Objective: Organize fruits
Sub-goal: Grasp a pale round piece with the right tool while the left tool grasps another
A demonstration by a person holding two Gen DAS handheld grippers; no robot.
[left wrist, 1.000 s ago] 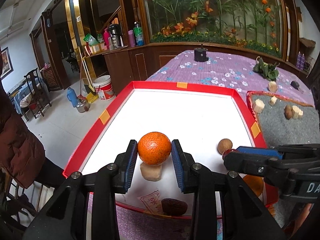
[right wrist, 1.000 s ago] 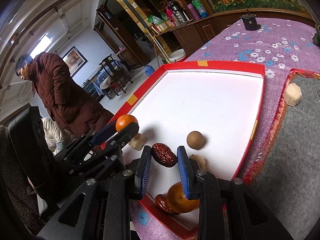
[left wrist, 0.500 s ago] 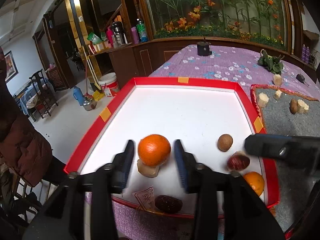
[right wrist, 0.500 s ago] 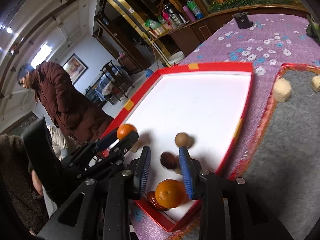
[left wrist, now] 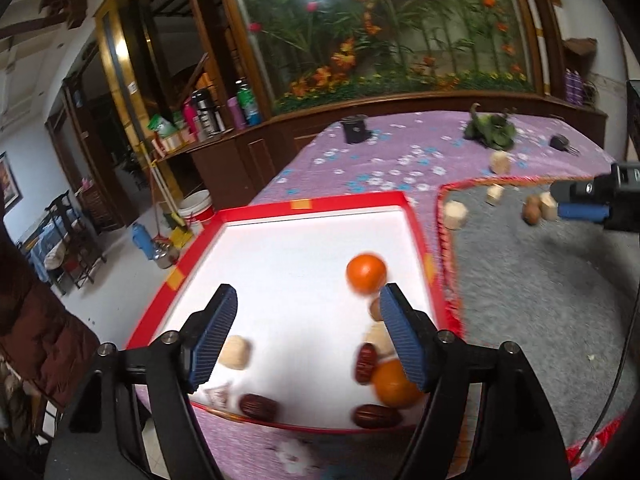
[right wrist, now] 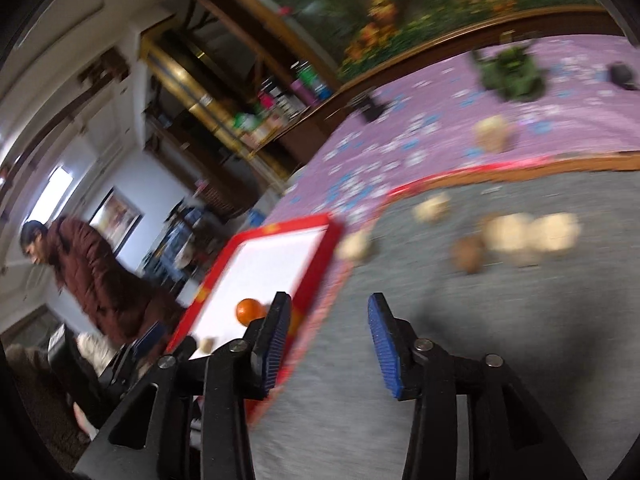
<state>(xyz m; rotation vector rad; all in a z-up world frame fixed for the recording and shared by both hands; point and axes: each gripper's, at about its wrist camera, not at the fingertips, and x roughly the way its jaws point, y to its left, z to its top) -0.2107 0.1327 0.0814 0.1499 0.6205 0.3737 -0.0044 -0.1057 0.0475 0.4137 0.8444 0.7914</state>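
A red-rimmed white tray [left wrist: 304,205] holds an orange [left wrist: 366,273] toward its right side, blurred. A second orange [left wrist: 394,386], three dark red dates [left wrist: 365,363] and pale chunks [left wrist: 236,353] lie near the tray's front. My left gripper [left wrist: 306,338] is open and empty above the tray's front. My right gripper [right wrist: 326,346] is open and empty over the grey mat [right wrist: 500,320], right of the tray [right wrist: 280,229]. A brown round fruit [right wrist: 468,254] and pale chunks [right wrist: 532,232] lie on the mat ahead of it.
The table has a purple flowered cloth [left wrist: 380,160]. A green leafy bunch [left wrist: 490,130], a black object [left wrist: 356,130] and a dark key-like item [left wrist: 560,143] lie at the back. A person in a brown coat [right wrist: 100,276] stands left of the table.
My left gripper opened and let go of the orange, which now sits further right in the tray. My right gripper released the date, opened and swung right over the grey mat.
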